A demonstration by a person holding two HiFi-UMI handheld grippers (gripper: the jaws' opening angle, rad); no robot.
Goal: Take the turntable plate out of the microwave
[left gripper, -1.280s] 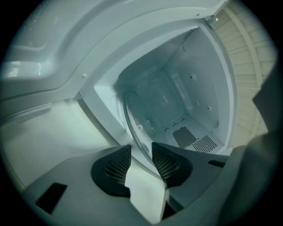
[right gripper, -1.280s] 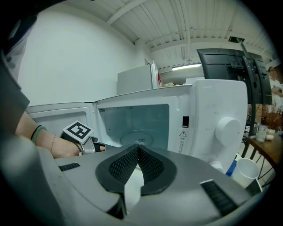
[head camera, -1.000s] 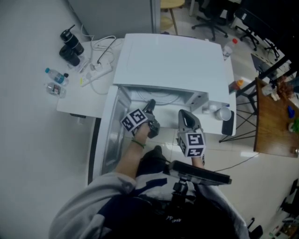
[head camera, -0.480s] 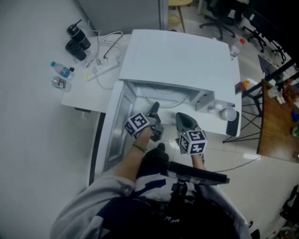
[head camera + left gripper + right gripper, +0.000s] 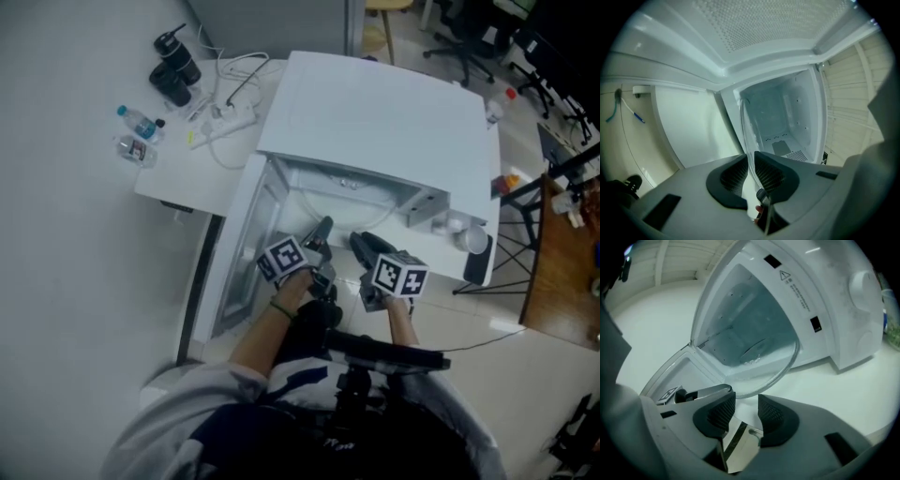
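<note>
White microwave point(image 5: 375, 112) on a table point(image 5: 178, 178), door point(image 5: 234, 272) swung open. Its front bore a warning triangle label point(image 5: 794, 289) – the print was too small to read. The left gripper point(image 5: 751, 161) had just closed on the rim of the glass plate point(image 5: 754, 348), held on edge before the cavity. The right gripper point(image 5: 743, 404) had just opened; its jaws stood apart, the rim just ahead of them. A water bottle point(image 5: 139, 122), flask point(image 5: 173, 47) and power strip point(image 5: 230, 120) lay left of the microwave.
</note>
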